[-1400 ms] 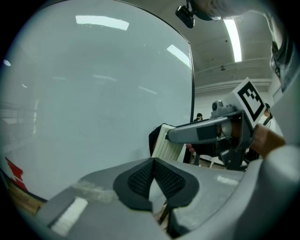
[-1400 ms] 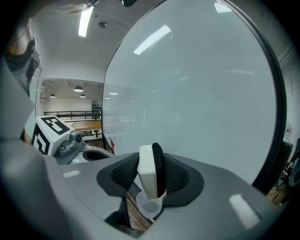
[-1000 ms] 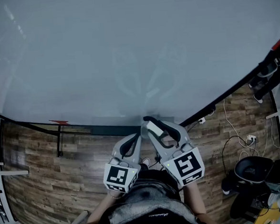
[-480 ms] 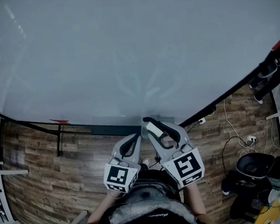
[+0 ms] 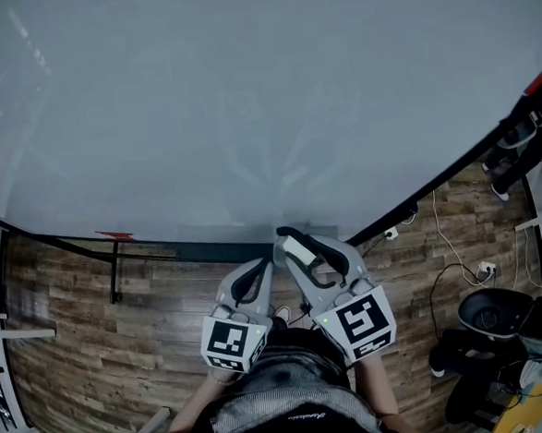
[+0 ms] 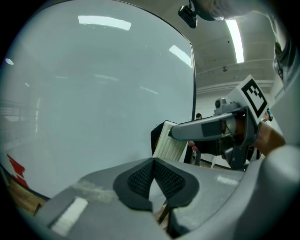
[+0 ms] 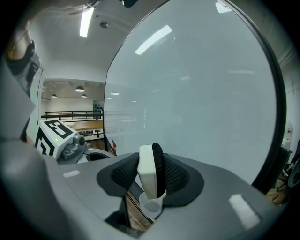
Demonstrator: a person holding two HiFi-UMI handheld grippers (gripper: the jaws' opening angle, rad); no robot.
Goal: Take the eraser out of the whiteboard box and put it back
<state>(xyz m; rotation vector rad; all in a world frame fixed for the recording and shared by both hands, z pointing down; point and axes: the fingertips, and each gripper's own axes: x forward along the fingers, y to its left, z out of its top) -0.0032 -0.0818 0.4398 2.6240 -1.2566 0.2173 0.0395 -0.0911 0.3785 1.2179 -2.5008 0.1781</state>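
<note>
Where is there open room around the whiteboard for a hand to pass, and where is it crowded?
The whiteboard face is bare throughout. The plank floor around the black stand bar is open. It is crowded at the board's bottom centre, where the left gripper and the right gripper, jaws on the eraser, sit together. Cables clutter the right.

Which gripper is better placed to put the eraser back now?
Right. The right gripper is shut on the eraser, close to the whiteboard; the left gripper is shut with nothing between its jaws.
</note>
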